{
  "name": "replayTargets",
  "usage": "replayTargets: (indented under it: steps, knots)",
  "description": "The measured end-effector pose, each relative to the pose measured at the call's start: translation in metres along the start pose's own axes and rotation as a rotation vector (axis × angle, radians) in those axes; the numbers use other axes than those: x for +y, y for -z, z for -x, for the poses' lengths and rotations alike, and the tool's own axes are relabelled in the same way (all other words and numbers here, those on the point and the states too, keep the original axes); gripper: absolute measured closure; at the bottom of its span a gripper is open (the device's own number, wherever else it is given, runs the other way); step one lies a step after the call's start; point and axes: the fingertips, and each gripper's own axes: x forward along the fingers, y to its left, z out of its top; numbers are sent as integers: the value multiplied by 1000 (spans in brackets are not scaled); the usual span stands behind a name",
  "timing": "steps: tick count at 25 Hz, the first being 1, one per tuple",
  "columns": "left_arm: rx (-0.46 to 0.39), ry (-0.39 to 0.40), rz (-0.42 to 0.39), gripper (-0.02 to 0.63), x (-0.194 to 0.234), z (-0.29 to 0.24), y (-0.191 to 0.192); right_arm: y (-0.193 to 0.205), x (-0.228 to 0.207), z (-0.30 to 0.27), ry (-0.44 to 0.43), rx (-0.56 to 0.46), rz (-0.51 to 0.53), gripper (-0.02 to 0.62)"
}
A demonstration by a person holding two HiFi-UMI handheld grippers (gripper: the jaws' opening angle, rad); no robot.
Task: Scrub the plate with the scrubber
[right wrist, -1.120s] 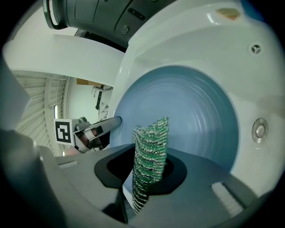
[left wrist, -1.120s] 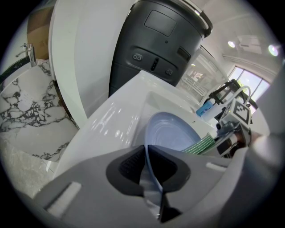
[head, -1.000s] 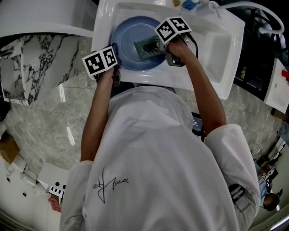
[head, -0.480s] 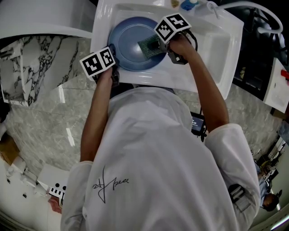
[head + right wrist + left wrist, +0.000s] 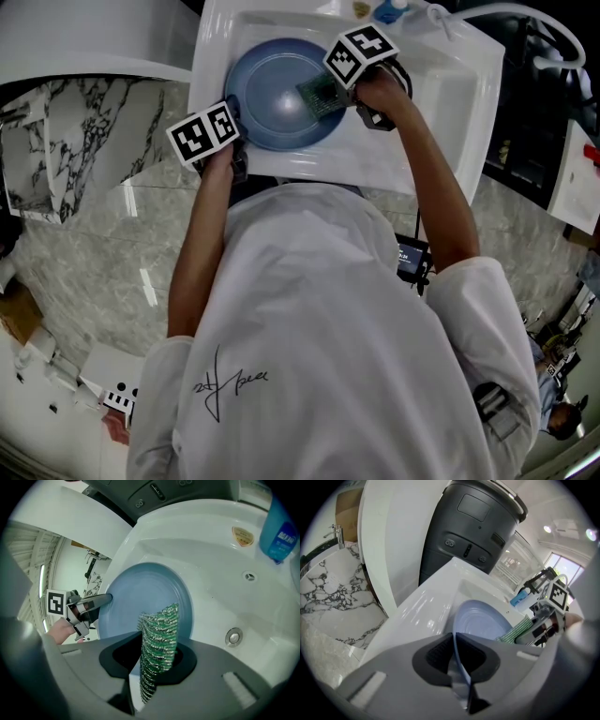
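The blue plate [image 5: 277, 89] sits in the basin of a white sink [image 5: 441, 103]. Its near left rim runs edge-on between the pads of the left gripper [image 5: 457, 660], which are clamped narrow on it. The green scrubber [image 5: 157, 639] is pinched between the fingers of the right gripper [image 5: 150, 672] and sticks out past the fingertips. Its free end lies against the plate's face, toward the plate's right side.

Just right of the right fingertips the sink floor shows a round metal drain fitting [image 5: 233, 637]. Farther beyond them a blue bottle [image 5: 281, 527] stands on the far ledge. Past the left fingertips, behind the sink, rises a tall dark grey bin [image 5: 478, 536]. Left of those fingers lies a veined marble counter [image 5: 328, 597], and far off to their right is a bright window [image 5: 567, 569].

Both bare forearms reach forward from a white shirt [image 5: 319, 356]. The left hand [image 5: 220, 159] is at the sink's near left edge, and the right hand [image 5: 380, 94] is over the basin. Both grippers point steeply down and away from the body, marker cubes uppermost
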Motion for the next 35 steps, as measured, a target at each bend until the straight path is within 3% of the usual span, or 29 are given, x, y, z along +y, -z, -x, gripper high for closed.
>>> replayTargets:
  steps: [11,16,20,24,29,35]
  knots:
    - [2,9,-1,534,-1,-1,-1,-9,-23,24,167,-12,63,528]
    - [12,64,-5,533,-5,-1,0,-12,-18,33,167,-94,70,528]
    - [17,114,-28,532,-11,3,1,-13,-14,43,153,-215,56,528]
    - [35,130,-40,488,-12,9,8,-16,-3,57,106,-404,28,528]
    - [48,155,-62,462,-10,19,9,-14,12,79,142,-627,54,528]
    - [-6,174,-90,454,-8,53,-10,0,36,93,191,-742,105,528]
